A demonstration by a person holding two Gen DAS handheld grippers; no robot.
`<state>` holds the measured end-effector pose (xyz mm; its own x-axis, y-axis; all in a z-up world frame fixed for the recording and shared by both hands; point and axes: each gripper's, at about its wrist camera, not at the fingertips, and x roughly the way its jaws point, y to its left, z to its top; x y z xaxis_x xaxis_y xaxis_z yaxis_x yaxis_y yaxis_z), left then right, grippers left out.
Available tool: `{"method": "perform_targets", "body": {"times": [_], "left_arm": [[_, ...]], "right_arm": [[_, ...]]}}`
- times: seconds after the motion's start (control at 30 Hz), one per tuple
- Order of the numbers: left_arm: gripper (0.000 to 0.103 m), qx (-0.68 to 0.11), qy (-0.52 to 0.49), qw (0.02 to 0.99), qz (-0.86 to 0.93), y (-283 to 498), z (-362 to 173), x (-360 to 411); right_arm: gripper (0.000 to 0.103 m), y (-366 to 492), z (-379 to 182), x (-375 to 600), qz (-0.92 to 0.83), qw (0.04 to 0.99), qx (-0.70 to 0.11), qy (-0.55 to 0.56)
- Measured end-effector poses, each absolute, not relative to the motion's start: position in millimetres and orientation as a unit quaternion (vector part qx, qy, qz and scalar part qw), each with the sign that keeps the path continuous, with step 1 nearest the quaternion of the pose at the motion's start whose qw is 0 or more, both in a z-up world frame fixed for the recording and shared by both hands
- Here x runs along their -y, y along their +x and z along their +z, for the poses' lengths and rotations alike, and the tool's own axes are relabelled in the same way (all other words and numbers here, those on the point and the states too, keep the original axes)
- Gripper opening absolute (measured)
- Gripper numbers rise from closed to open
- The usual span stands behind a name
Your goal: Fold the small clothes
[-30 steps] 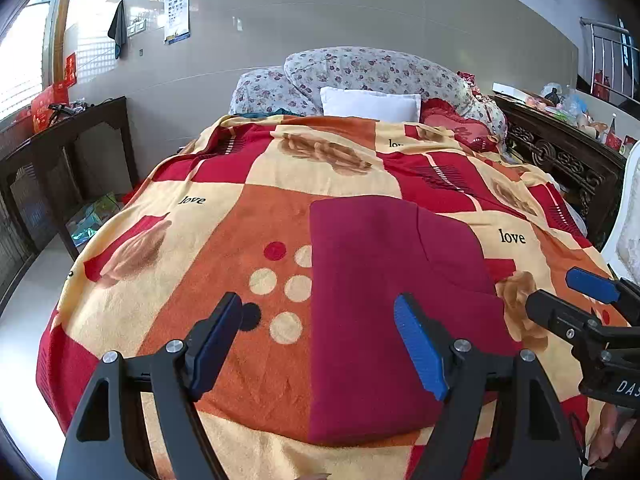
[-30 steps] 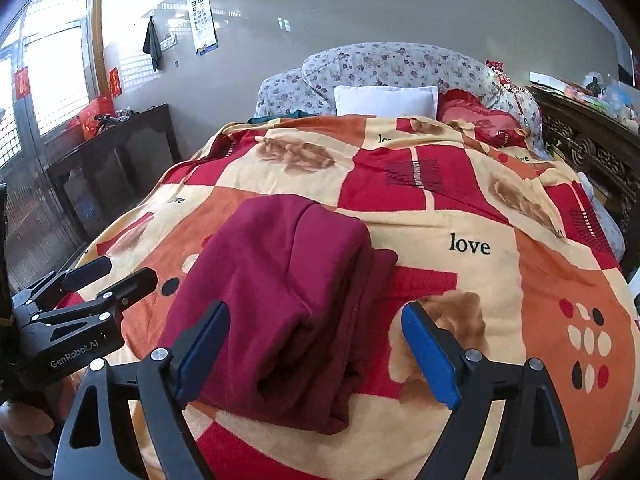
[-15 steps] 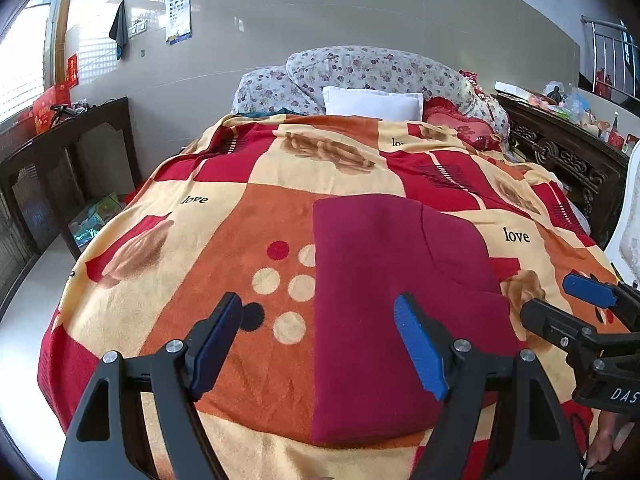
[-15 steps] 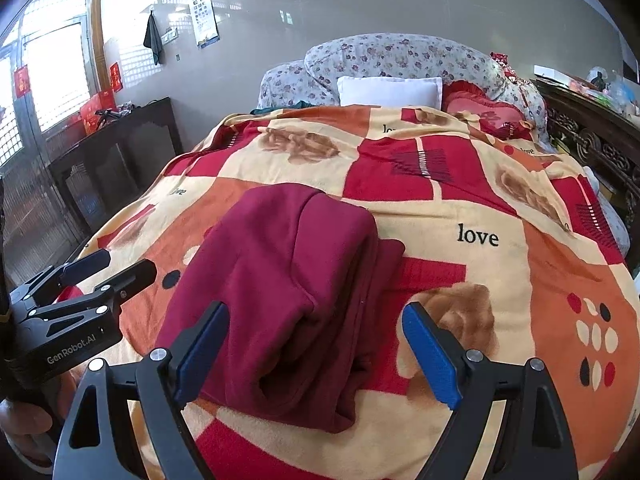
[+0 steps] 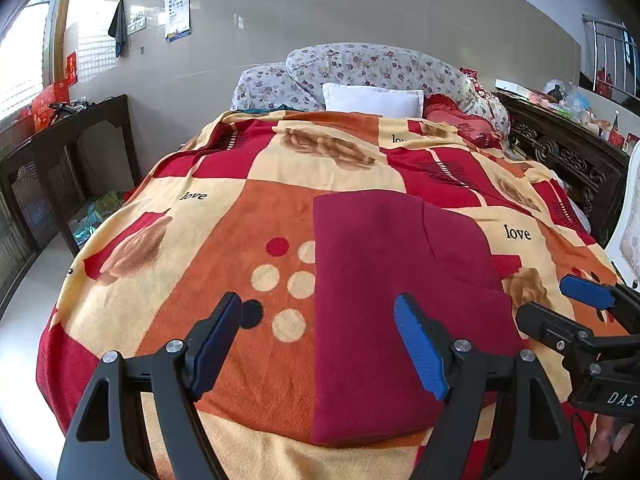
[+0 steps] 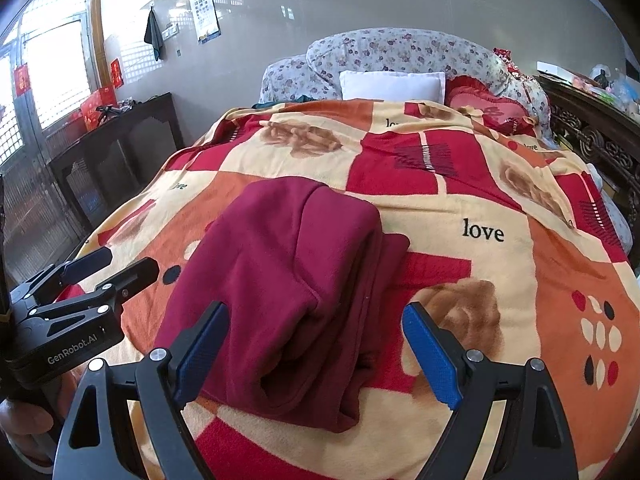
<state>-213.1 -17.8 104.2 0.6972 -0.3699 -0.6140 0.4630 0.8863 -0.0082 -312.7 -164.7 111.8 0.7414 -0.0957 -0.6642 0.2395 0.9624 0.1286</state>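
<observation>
A dark red garment [image 5: 392,280] lies folded into a rectangle on the patterned blanket [image 5: 224,264] near the bed's foot. In the right wrist view the garment [image 6: 288,280] shows its stacked layers and an open folded end facing me. My left gripper [image 5: 320,344] is open and empty, held just above the garment's near left edge. My right gripper [image 6: 316,348] is open and empty, held just before the garment's near end. Each gripper shows in the other's view: the right gripper [image 5: 568,304] at right, the left gripper [image 6: 116,268] at left.
Floral pillows [image 5: 360,68] and a white pillow [image 5: 372,98] lie at the bed's head. A dark wooden side table [image 5: 60,148] stands left of the bed. A carved wooden cabinet [image 5: 568,156] with clutter stands to the right. Floor [image 5: 24,272] lies left.
Both grippers have drifted slightly while staying open. The garment has not moved.
</observation>
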Motion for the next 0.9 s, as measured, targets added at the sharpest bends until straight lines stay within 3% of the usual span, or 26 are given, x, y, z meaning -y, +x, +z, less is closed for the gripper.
{"method": "perform_targets", "body": {"times": [0.9], "left_arm": [[0.078, -0.319, 0.083, 0.915, -0.235, -208.6, 87.6, 31.0]], "right_arm": [[0.092, -303.6, 95.9, 172.9, -0.087, 0.918, -0.369, 0.116]]}}
